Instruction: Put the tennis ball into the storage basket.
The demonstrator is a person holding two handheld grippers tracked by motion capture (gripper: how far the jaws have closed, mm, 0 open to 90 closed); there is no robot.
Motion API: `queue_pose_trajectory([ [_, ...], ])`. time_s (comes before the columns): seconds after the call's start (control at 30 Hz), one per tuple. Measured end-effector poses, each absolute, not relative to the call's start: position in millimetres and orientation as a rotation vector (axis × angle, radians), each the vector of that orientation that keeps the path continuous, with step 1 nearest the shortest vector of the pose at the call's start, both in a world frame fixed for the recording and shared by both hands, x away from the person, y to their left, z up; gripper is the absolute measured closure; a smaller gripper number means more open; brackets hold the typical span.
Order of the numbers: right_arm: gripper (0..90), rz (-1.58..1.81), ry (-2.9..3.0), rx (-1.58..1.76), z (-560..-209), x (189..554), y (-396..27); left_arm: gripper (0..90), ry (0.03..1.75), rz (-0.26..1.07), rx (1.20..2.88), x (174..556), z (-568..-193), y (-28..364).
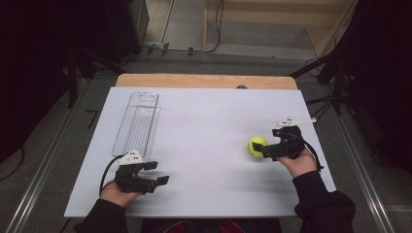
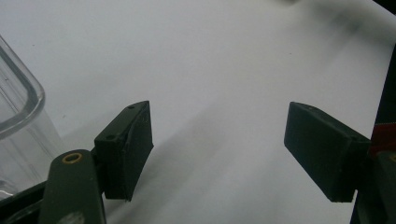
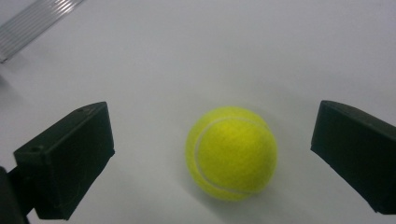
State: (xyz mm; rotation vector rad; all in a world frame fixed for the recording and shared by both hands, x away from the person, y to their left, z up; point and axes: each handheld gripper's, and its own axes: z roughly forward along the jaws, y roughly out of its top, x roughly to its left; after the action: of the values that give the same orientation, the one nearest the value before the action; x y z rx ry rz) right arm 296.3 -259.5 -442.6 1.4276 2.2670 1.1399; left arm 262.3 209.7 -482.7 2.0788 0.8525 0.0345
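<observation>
A: Where is the tennis ball (image 1: 257,145) sitting?

B: On the white table (image 1: 209,126), toward its right side and a little nearer the person than the middle. The right gripper (image 1: 265,151) is right at it, coming in from the ball's right, with the person's hand behind it.

A: Is the ball clamped?

B: No. In the right gripper view the tennis ball (image 3: 231,152) lies on the table surface between the two black jaws, with bare table showing on both sides of it. The jaws stand wide apart and neither pad touches the ball.

A: And the left gripper (image 1: 158,172)?

B: Low at the front left of the table, held in the person's left hand, well apart from the ball. Its jaws are spread too, and in the left gripper view there is just white table between them.

A: Anything else on the table?

B: A clear plastic tray (image 1: 137,122), long and narrow, lying at the far left. Its near end is just beyond the left gripper, and its rounded corner (image 2: 21,98) shows at the left edge of the left gripper view. Its ribbed surface (image 3: 35,21) also shows at the top left of the right gripper view, well away from the ball
</observation>
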Motion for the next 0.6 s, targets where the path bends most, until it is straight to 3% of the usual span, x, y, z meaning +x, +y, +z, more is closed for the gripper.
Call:
queue_pose_trajectory([
  [0.6,0.0,1.116,2.268,1.434,-440.1,327.7,-250.5,24.2,0.854,0.032,2.078,262.2,-483.0,210.2],
])
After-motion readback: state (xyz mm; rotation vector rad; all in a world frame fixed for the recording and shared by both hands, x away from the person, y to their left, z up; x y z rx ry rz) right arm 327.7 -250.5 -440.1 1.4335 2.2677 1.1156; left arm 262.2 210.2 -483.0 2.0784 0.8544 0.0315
